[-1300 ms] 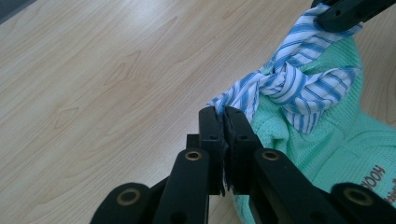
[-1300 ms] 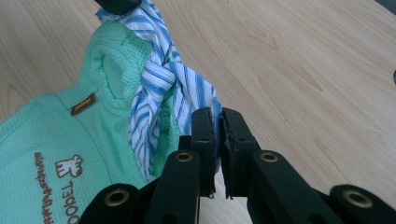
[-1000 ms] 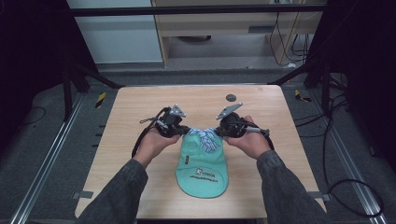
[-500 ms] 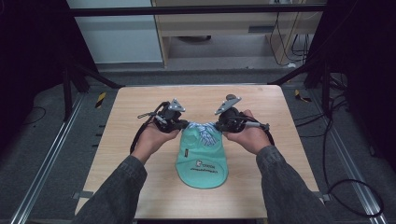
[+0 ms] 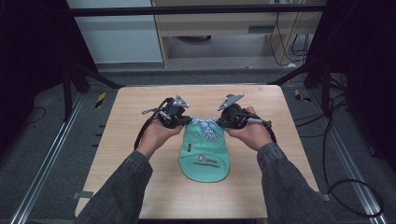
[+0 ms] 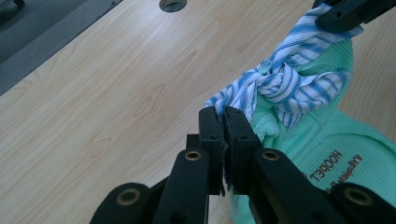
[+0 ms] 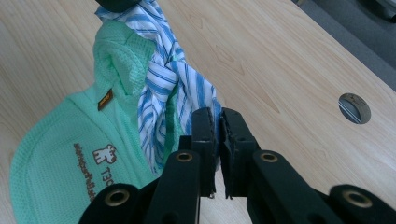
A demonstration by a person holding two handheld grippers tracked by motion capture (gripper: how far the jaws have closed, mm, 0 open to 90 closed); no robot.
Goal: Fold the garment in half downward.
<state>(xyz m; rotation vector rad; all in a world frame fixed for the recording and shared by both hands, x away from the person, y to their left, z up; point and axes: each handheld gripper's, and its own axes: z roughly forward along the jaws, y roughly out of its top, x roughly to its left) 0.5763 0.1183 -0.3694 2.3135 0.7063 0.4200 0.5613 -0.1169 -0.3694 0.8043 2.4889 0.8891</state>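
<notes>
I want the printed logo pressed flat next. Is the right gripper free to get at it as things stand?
Probably not: the right gripper is shut on the striped tie. The logo itself lies uncovered.

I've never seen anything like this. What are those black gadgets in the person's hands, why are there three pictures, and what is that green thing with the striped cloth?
No robot here: a person holds two hand tools, each with two black jaws that pinch. The high view looks down from above the person's side of the wooden table; the left gripper and right gripper meet near the middle. The other two pictures come from small cameras riding on each tool, looking along its own jaws.

On the table lies a mint-green knitted cloth item with a printed logo. At its far end is a blue-and-white striped cloth, knotted in the middle. Each tool's jaws are shut on one end of that striped cloth, as the left gripper view and the right gripper view show. A round hole sits in the tabletop.
</notes>
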